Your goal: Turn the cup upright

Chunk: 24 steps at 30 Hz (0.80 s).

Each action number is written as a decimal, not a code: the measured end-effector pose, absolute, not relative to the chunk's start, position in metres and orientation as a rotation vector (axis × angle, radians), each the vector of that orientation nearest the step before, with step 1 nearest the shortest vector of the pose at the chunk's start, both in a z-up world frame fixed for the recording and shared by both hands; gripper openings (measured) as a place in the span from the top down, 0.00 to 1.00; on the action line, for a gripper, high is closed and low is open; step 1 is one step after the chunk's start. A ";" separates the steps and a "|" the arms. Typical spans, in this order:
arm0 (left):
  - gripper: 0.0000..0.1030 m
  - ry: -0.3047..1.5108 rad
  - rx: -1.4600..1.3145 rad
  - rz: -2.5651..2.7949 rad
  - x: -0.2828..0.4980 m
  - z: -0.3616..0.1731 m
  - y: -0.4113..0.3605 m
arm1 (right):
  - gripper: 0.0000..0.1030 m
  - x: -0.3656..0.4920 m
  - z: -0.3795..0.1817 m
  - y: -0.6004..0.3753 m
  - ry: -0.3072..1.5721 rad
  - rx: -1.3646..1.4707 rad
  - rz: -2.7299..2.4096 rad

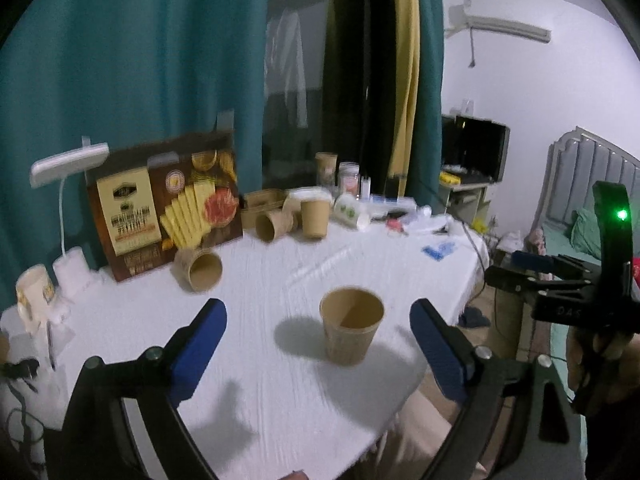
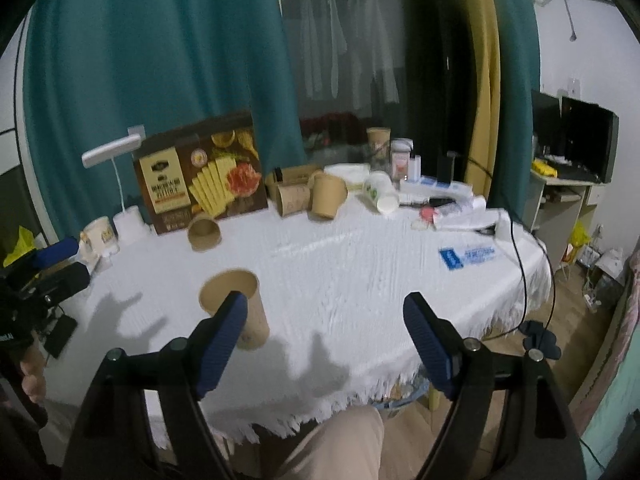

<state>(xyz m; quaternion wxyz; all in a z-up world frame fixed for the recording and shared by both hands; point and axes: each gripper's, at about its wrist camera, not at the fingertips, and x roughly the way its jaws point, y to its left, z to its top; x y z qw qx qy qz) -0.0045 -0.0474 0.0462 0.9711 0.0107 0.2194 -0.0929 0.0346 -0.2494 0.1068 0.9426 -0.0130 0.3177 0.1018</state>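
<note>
Standing upright on the white tablecloth (image 1: pixel 280 392), paper cup (image 1: pixel 351 330) sits between the spread fingers of the left gripper (image 1: pixel 318 344), untouched; right gripper (image 2: pixel 324 340) also spread wide, holding nothing, cup at its 10 o'clock; another cup (image 1: pixel 200 270) lies tipped at 11 o'clock

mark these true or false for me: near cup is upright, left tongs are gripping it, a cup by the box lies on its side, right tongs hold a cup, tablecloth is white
1. The near paper cup stands upright, mouth up. True.
2. The left tongs grip it. False: they are open, with the cup apart between the fingers.
3. A tipped cup lies on its side by the food box. True.
4. The right tongs hold a cup. False: they are open and empty.
5. The tablecloth is white. True.
</note>
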 end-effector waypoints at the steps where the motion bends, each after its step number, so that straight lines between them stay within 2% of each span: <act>1: 0.09 0.423 0.026 -0.188 -0.006 0.050 -0.048 | 0.23 0.033 0.111 -0.249 0.640 -0.028 0.207; 12: 0.01 0.212 0.020 -0.132 -0.028 0.094 -0.038 | 0.21 0.015 0.168 -0.235 0.494 -0.037 0.253; 24: 0.00 0.220 -0.051 -0.027 -0.022 0.084 0.002 | 0.20 0.028 0.164 -0.210 0.493 -0.034 0.297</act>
